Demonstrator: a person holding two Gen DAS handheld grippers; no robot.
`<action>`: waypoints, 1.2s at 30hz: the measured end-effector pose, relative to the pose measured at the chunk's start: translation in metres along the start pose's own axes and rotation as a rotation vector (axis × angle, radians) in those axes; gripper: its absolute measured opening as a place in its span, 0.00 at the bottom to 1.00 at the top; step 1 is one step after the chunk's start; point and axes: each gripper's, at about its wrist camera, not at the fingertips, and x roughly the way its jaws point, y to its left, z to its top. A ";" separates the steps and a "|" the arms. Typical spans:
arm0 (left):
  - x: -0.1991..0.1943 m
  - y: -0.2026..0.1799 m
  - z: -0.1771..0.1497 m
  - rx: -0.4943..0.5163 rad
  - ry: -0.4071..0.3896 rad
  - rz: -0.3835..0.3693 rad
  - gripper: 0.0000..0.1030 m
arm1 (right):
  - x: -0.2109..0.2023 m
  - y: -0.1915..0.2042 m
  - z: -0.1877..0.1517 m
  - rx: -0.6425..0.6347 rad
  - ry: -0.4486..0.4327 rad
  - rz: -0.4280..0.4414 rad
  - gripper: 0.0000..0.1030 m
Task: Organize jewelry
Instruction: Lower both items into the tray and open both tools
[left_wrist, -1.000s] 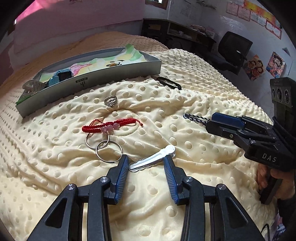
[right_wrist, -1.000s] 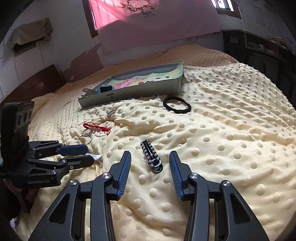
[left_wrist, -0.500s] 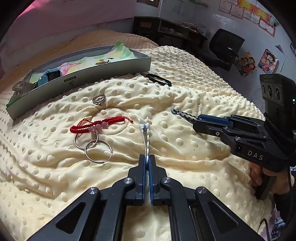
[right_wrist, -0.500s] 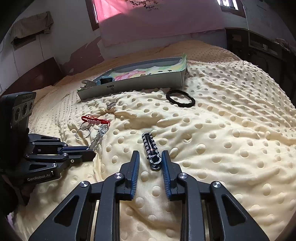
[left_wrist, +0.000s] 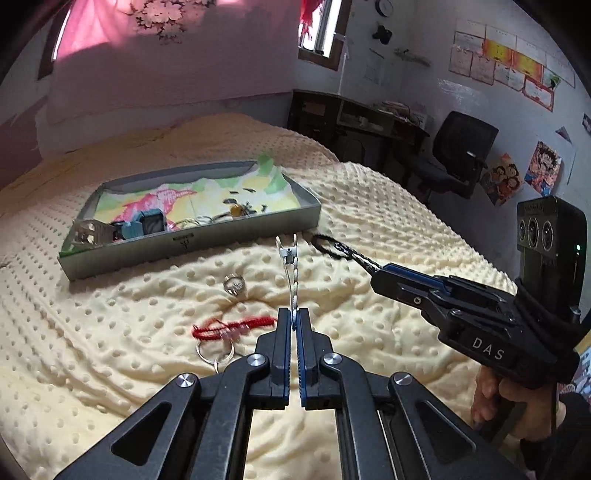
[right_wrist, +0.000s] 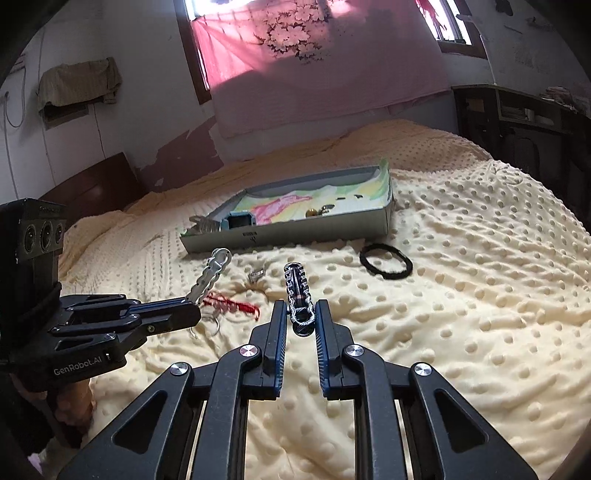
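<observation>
1. Left wrist view: left hand-held gripper (left_wrist: 294, 325) pinching one end of a white hair clip (left_wrist: 289, 273), clip lifted off the bed (left_wrist: 110, 332) and jutting toward the tray (left_wrist: 192, 247). Ring (left_wrist: 234, 284), red bracelet (left_wrist: 232, 326) and two hoops (left_wrist: 216, 354) lying on the blanket below. Right hand-held gripper (left_wrist: 376, 275) alongside, a braided bracelet (left_wrist: 354, 254) sticking out of its tips.
2. Right wrist view: right hand-held gripper (right_wrist: 300, 321) pinching the clasp end of the braided bracelet (right_wrist: 297, 288), the rest standing clear of the bed. Black hair tie (right_wrist: 386, 260) near the tray (right_wrist: 295, 236). Left hand-held gripper (right_wrist: 192, 308) gripping the clip (right_wrist: 210, 271).
3. Risks, judged: thin end-grip on the clip, hence likely twisting or slipping out during carry; bracelet held only at the clasp, free length prone to swing and catch the tray wall; both tools converging on one tray, hence possible collision.
</observation>
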 end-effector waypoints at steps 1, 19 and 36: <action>0.001 0.004 0.007 -0.010 -0.016 0.017 0.03 | 0.004 0.001 0.006 0.004 -0.012 0.001 0.13; 0.124 0.086 0.095 -0.198 0.105 0.063 0.03 | 0.158 -0.016 0.097 0.028 0.159 -0.124 0.13; 0.116 0.079 0.087 -0.237 0.135 0.095 0.04 | 0.125 -0.023 0.095 0.022 0.098 -0.162 0.29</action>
